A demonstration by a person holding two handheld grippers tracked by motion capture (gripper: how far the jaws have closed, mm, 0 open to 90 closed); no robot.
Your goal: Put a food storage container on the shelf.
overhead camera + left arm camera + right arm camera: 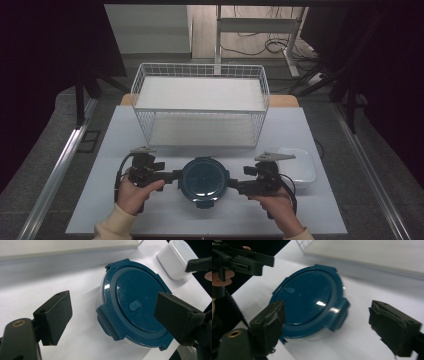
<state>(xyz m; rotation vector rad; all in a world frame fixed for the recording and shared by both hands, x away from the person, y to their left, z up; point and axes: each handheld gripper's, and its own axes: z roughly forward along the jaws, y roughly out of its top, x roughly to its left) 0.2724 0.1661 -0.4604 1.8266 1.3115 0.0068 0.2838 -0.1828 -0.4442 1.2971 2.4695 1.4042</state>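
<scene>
A round clear container with a dark blue clip-on lid (204,180) sits on the white table near the front edge. My left gripper (175,176) is at its left side and my right gripper (235,184) at its right, both pointing inward at it. In the left gripper view the lid (136,297) lies ahead, and the left gripper (115,316) is open with one lid tab between its pads. In the right gripper view the lid (307,298) lies ahead, and the right gripper (332,326) is open around the opposite tab. Neither gripper touches the lid.
A white wire basket shelf (200,70) with two levels stands behind the container. A white rectangular lidded box (300,165) sits at the right, close to the right hand. The table (120,140) ends just in front of the forearms.
</scene>
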